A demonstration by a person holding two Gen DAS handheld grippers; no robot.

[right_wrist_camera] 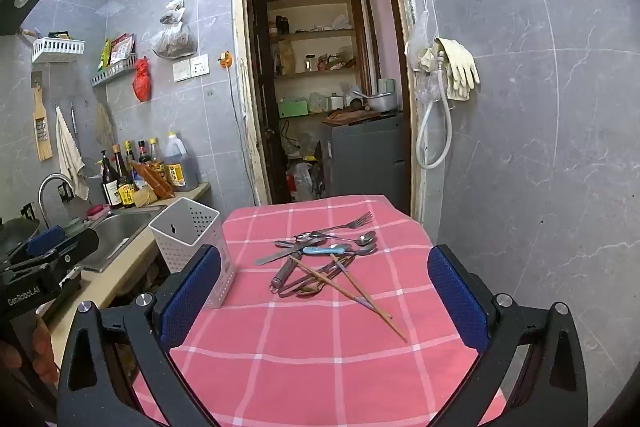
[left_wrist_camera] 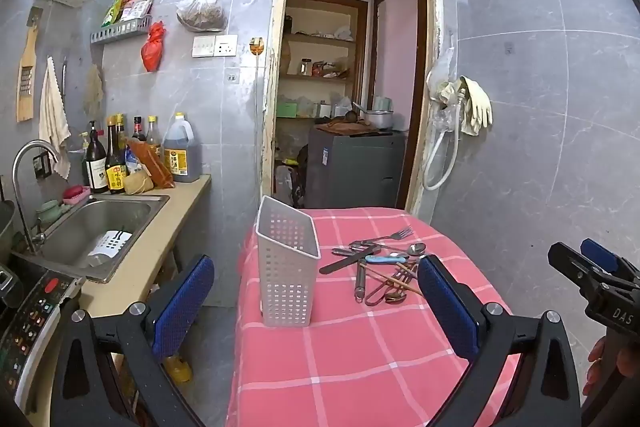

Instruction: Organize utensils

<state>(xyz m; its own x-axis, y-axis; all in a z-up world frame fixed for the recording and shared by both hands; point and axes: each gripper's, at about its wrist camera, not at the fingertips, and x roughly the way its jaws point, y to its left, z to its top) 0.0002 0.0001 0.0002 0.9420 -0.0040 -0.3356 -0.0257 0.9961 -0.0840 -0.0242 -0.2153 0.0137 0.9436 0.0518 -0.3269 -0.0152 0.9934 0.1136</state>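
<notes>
So far nothing sorted: basket [right_wrist_camera: 192, 239] looks empty, upright at worktop [right_wrist_camera: 304, 347] left edge. Utensil pile [right_wrist_camera: 328, 259] lies loose right of basket, apart from it. Count, as far as overlap allows: one fork [right_wrist_camera: 352, 221], about three spoons, one knife [right_wrist_camera: 280, 255], two chopsticks [right_wrist_camera: 352, 291], one blue-handled piece [right_wrist_camera: 320, 249]; rest tangled, unclear. Left gripper [left_wrist_camera: 316, 307] and right gripper [right_wrist_camera: 324, 307]: jaws wide apart, holding nothing, short of pile.
</notes>
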